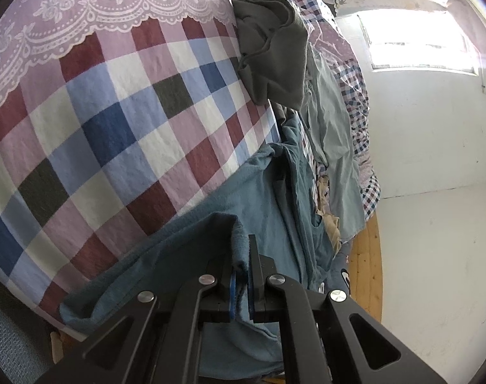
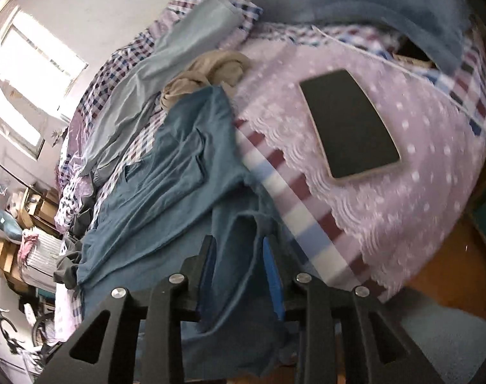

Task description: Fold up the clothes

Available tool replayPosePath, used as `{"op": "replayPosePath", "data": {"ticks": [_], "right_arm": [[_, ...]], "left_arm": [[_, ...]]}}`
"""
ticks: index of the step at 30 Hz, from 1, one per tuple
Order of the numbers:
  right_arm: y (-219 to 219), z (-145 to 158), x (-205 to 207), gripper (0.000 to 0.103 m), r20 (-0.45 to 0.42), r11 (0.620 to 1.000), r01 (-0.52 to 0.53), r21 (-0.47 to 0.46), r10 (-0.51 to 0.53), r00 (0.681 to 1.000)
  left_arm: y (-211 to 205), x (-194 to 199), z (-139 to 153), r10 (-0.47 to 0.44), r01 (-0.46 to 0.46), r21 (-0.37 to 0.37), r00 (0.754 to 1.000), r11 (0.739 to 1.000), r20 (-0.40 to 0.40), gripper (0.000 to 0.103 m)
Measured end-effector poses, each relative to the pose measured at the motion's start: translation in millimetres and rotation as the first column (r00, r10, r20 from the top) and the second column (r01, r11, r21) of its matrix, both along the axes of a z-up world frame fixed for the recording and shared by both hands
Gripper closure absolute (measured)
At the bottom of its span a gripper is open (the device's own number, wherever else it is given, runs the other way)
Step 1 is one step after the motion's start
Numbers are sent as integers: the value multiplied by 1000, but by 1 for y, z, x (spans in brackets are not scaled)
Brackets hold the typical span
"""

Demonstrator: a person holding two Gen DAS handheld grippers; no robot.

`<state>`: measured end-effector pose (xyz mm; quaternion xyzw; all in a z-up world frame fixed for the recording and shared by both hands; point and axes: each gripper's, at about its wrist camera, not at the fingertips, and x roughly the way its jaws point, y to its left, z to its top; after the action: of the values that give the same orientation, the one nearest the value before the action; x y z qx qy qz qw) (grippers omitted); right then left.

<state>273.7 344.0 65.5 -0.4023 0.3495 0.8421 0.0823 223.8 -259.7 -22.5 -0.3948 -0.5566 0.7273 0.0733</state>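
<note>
Left wrist cam: riding right behind the fingers (image 1: pixel 233 256), rolled sideways, low and close over the checked bed (image 1: pixel 115 121), window (image 1: pixel 412 25) up at 1 o'clock. Right wrist cam: same spot behind its own fingers (image 2: pixel 207 249), tilted, looking across the bed from the other side, window (image 2: pixel 35 73) at 10 o'clock. Shared by both: the teal shirt (image 1: pixel 268 198) right up front, the pale blue garment (image 1: pixel 332 147) farther back, plus the lace-edged cover (image 1: pixel 121 3).
</note>
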Motion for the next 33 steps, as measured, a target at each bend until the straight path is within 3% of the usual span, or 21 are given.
{"op": "replayPosePath", "data": {"ticks": [4,13,22,28,33], "right_arm": [[-4,-3,-9,70,38,1000,-1,-6,1,999],[-24,9,-47,70,155,986,-103,130,82,985],[-52,15,-73,70,186,969,-182,168,150,971],[-49,1,-92,70,188,984,-156,88,137,973],[-47,-8,-97,70,226,989,-121,81,100,969]], "left_arm": [[4,-2,1,-11,11,2,1000,1000,-1,100],[2,-2,0,-13,13,8,1000,1000,-2,100],[1,-1,0,-12,12,10,1000,1000,0,100],[1,0,0,-13,13,6,1000,1000,1,100],[2,-2,0,-13,13,7,1000,1000,1,100]]}}
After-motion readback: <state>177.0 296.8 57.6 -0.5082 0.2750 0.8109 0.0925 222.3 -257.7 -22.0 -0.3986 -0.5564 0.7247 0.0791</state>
